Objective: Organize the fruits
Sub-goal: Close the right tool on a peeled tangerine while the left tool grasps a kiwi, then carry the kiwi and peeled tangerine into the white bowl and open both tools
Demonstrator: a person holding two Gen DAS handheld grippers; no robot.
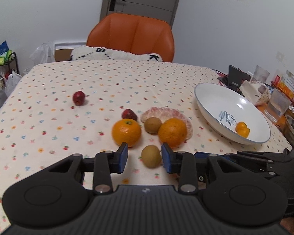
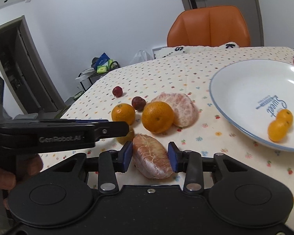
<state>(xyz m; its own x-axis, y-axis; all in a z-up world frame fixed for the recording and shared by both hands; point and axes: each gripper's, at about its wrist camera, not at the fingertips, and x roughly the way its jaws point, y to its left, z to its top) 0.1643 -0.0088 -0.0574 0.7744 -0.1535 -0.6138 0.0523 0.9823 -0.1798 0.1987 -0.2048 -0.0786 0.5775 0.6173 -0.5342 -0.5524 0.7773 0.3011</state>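
Your left tool (image 1: 145,157) was spread, its blue pads flanking a brown kiwi (image 1: 151,156) on the counter (image 1: 49,117) with a gap on the left side. Your right tool (image 2: 150,156) pinched a peeled pomelo segment (image 2: 152,156) between both pads. Two oranges (image 2: 157,117), another peeled pomelo piece (image 2: 183,109) and two dark red fruits (image 2: 138,103) lay near together on the counter. The white bowl (image 2: 245,90) stood to the right, holding two small oranges (image 2: 280,124).

Matte black left gripper (image 1: 144,157) and right gripper (image 2: 150,156), blue-padded fingers (image 2: 127,154), silver screws, "GenRobot.AI" lettering
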